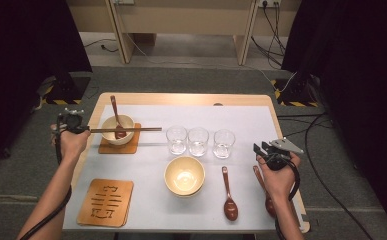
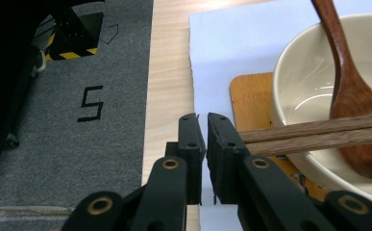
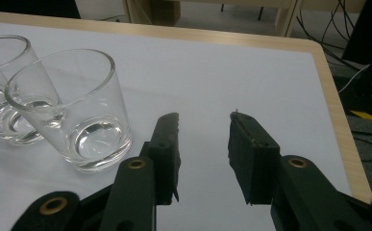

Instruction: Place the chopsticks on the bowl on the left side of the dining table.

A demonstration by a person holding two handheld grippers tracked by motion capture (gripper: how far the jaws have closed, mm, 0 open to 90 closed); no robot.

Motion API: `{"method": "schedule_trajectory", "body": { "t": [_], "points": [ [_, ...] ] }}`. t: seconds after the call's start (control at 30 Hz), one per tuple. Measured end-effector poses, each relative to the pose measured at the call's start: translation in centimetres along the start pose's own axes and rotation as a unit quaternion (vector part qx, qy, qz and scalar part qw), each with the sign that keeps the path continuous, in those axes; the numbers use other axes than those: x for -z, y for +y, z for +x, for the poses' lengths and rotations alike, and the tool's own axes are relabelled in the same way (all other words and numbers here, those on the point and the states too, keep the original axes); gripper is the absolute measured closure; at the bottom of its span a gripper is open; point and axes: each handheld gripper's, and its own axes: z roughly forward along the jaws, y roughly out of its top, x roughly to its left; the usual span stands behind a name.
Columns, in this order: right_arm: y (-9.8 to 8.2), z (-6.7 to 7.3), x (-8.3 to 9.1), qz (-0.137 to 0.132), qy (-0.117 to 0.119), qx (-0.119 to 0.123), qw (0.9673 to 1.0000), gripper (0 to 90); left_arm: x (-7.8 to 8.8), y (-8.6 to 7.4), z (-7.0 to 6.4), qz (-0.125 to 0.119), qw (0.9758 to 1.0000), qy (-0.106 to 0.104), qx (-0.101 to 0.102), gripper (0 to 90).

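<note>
A pair of wooden chopsticks (image 1: pixel 126 129) lies across a cream bowl (image 1: pixel 110 125) that stands on a wooden coaster (image 1: pixel 131 146) at the table's left. A brown wooden spoon (image 1: pixel 117 120) leans in that bowl. My left gripper (image 1: pixel 86 130) is at the chopsticks' left ends. In the left gripper view its jaws (image 2: pixel 204 118) stand a narrow slit apart with nothing in the slit, and the chopsticks (image 2: pixel 318 134) end against the outer side of the right-hand jaw. My right gripper (image 1: pixel 261 148) hovers open and empty at the right, just past the glasses (image 3: pixel 73 106).
Three clear glasses (image 1: pixel 198 141) stand in a row at the middle. In front of them sit a second cream bowl (image 1: pixel 184 175), two wooden spoons (image 1: pixel 228 197) (image 1: pixel 259 176) and a stack of carved coasters (image 1: pixel 105 201). The table edge (image 1: pixel 278 125) is close to my right hand.
</note>
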Motion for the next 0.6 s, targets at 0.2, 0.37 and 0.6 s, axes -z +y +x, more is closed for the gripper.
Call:
{"method": "schedule_trajectory", "body": {
  "t": [0.2,0.37,0.6],
  "points": [
    [0.0,0.0,0.1,0.000,-0.001,-0.002,1.0000,64.2,0.7,0.5,-0.3,-0.009,0.9998,-0.011,0.010,73.4],
    [0.0,0.0,0.1,0.001,-0.001,-0.001,1.0000,64.1,1.9,1.2,-1.4,-0.028,0.9992,-0.026,0.008,70.2],
    [0.0,-0.1,0.1,0.001,0.000,-0.002,1.0000,64.0,2.5,1.9,-3.3,-0.032,0.9974,-0.064,0.008,66.1]
  ]
}}
